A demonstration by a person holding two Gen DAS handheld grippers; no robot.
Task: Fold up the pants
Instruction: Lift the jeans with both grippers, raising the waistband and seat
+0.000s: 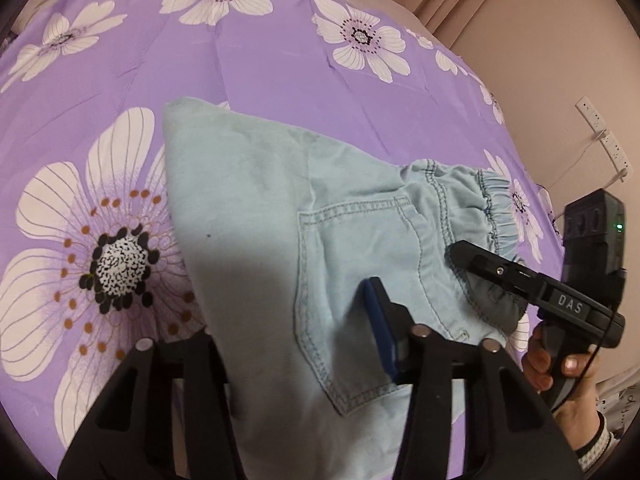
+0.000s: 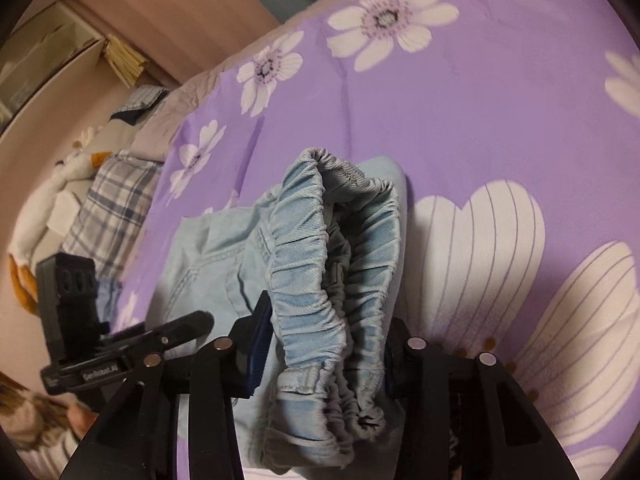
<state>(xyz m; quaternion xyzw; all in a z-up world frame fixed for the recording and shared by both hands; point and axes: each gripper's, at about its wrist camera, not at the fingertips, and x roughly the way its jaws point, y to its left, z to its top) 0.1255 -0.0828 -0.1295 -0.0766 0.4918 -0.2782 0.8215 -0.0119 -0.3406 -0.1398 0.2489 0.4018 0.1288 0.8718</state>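
on the flowered sheet (image 1: 260, 72), pale denim pants (image 1: 248, 216) clenched by both grippers, left (image 1: 304, 344), "das"-marked right (image 2: 320, 360)

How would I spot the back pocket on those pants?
Start at the purple flowered bedsheet, then the pale blue pants lying on it. Below the gathered elastic waistband is the back pocket, the only flat patch outlined by double stitching.

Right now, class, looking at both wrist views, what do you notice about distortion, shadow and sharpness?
Left wrist view: fisheye bends the bedsheet edges into a dark round frame; a shadow falls across the near pants. Right wrist view: the same curved rim; the elastic waistband is fairly sharp, the plush toy at far left soft and stretched.
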